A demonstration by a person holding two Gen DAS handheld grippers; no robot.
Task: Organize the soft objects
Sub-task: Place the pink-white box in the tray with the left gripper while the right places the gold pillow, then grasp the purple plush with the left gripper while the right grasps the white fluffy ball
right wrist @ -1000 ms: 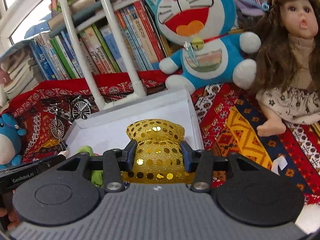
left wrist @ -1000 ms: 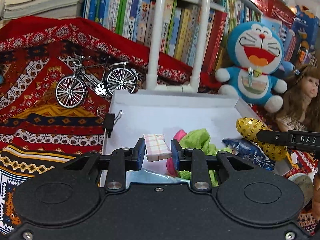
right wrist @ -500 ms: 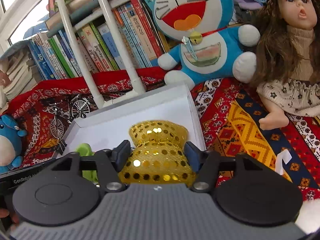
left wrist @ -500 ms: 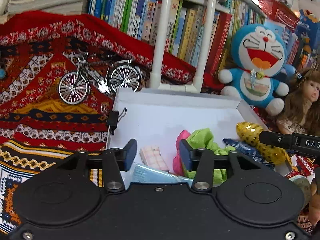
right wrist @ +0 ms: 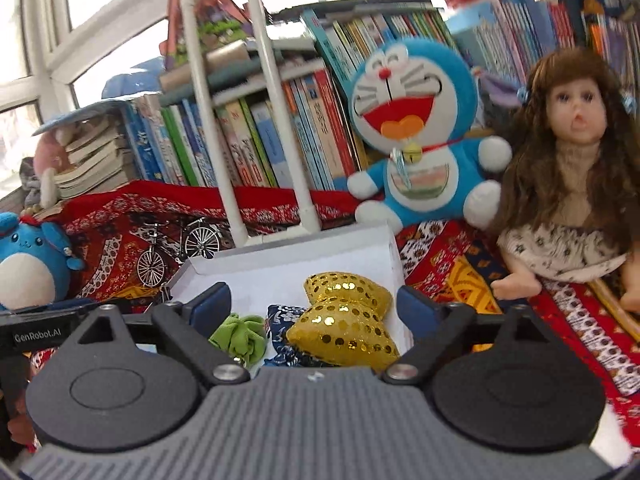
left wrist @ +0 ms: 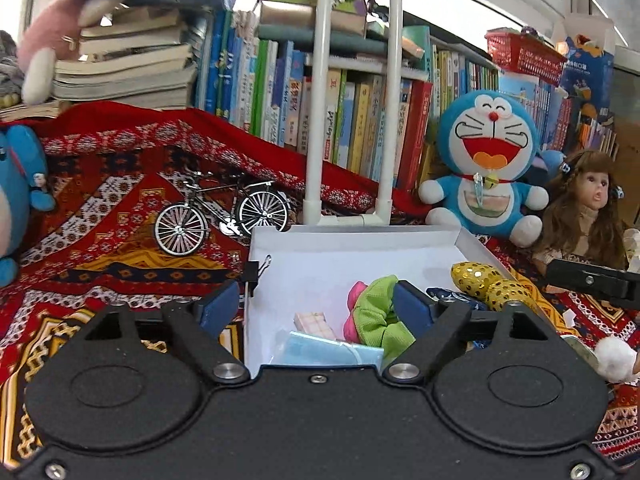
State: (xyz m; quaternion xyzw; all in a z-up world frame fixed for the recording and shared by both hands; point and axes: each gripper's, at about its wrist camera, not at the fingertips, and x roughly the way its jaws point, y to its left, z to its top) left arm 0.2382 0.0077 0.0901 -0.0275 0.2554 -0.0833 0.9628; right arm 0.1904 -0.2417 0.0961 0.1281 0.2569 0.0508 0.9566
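A white box (left wrist: 352, 240) holds soft things: a checked pink pad (left wrist: 314, 324), a pale blue packet (left wrist: 324, 352), a pink and green scrunchie (left wrist: 378, 312), a dark blue patterned pouch (right wrist: 280, 328) and a gold sequin cushion (left wrist: 488, 286). My left gripper (left wrist: 316, 308) is open and empty, above the box's near left part. My right gripper (right wrist: 314, 306) is open. The gold cushion (right wrist: 346, 320) lies free between its fingers, resting in the box (right wrist: 288, 256) on the pouch.
A Doraemon plush (left wrist: 488, 176) and a doll (left wrist: 588, 208) sit right of the box on a red patterned cloth (left wrist: 100, 216). A model bicycle (left wrist: 222, 218) and a binder clip (left wrist: 256, 270) are at the box's left. White pipe posts (left wrist: 316, 92) and books stand behind.
My left gripper let go of the checked pad and opened wide; my right gripper let go of the gold cushion. Both grippers pulled back and up from the box.
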